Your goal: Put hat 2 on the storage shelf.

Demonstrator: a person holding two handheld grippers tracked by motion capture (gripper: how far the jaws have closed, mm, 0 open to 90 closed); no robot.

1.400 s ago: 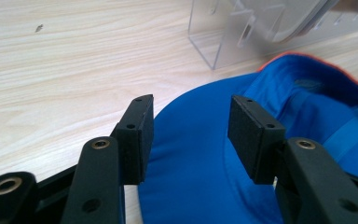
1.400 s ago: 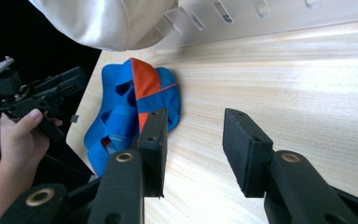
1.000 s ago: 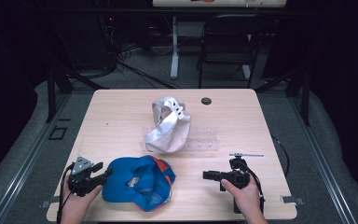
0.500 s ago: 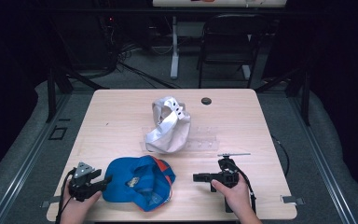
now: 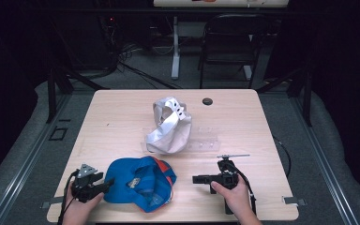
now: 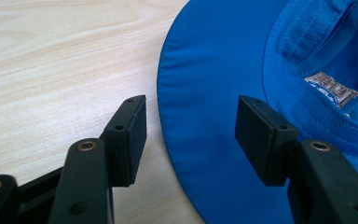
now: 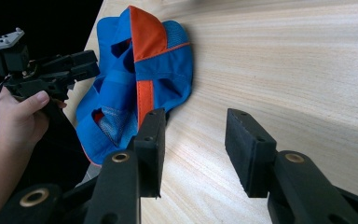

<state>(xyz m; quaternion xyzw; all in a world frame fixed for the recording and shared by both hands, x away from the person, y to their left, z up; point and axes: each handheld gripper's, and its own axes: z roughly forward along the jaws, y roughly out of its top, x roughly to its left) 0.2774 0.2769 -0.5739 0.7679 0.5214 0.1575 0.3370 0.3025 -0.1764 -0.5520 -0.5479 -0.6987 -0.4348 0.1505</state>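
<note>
We had the blue fabric cap with orange panels (image 5: 138,183) lying at the table's (image 5: 122,112) near edge. Our left gripper (image 6: 191,126) had just opened at its brim, gripping nothing; our right gripper (image 7: 193,149) stood open just beside it. Next, we judged, came a fresh hold.

table (image 5: 122,117): pale wood grain, matt | blue cap (image 6: 205,93): smooth cloth brim, faint sheen; orange panels, mesh patches (image 7: 116,126) | pale cap (image 5: 168,129): soft cloth | left gripper (image 6: 191,135): matt black plastic, rough pads
</note>
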